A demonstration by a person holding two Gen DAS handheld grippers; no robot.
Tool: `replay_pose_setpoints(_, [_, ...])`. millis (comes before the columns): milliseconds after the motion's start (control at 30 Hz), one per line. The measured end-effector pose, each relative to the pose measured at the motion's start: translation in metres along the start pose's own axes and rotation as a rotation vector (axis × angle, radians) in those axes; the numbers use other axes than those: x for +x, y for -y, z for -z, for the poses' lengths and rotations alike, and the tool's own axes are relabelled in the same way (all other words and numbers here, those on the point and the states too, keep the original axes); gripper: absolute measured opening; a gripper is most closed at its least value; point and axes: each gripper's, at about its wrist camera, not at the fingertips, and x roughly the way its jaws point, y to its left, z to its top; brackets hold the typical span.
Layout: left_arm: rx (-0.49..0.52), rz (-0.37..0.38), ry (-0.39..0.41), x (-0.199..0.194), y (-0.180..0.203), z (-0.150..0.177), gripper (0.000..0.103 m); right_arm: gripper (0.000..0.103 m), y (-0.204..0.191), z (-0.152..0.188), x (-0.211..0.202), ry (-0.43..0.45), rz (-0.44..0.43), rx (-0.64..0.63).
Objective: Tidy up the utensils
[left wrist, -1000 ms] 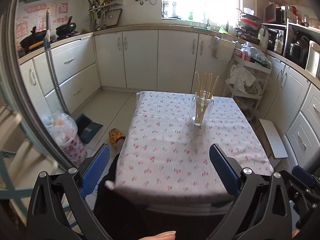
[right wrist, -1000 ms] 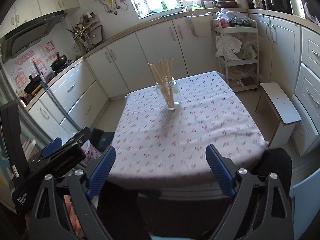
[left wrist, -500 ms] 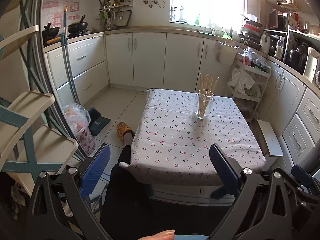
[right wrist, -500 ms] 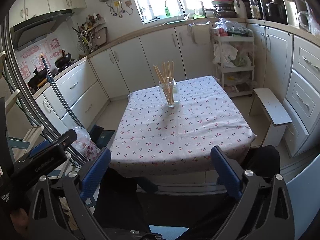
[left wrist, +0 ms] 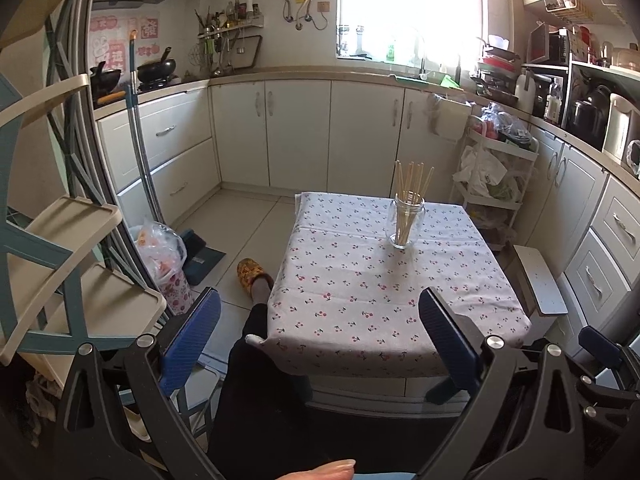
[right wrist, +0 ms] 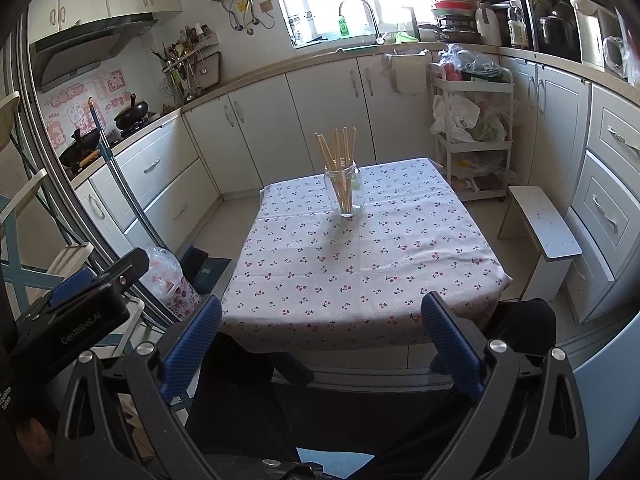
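Observation:
A clear glass jar (left wrist: 405, 225) (right wrist: 345, 193) stands upright on the far half of a table with a cherry-print cloth (left wrist: 360, 292) (right wrist: 360, 264). Several wooden chopsticks (left wrist: 412, 184) (right wrist: 338, 152) stick up out of the jar. My left gripper (left wrist: 318, 336) is open, well back from the table's near edge, with nothing between its blue pads. Likewise my right gripper (right wrist: 320, 340) hangs open and empty in front of the near edge. In the right wrist view the left gripper's body (right wrist: 76, 312) shows at the lower left.
A person's dark-trousered leg (left wrist: 256, 380) and yellow slipper (left wrist: 252, 274) are left of the table. A white stool (right wrist: 540, 236) stands on the right, a storage cart (right wrist: 472, 128) behind it. A bagged bin (left wrist: 164, 256) and wooden shelves (left wrist: 60, 264) are on the left.
Both grippers have pulled back and up from the table, so the table and jar look smaller and farther off. The right gripper's jaws widened slightly. The jar has not moved.

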Motion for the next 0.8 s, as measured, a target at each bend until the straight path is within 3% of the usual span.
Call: replay_pose_setpoints(800, [-0.013,0.027,-0.014,-0.0026,-0.0042,0.0021,0.095,0.096,-0.0055,-0.0023,-0.0052,0.0,-0.011,-0.027])
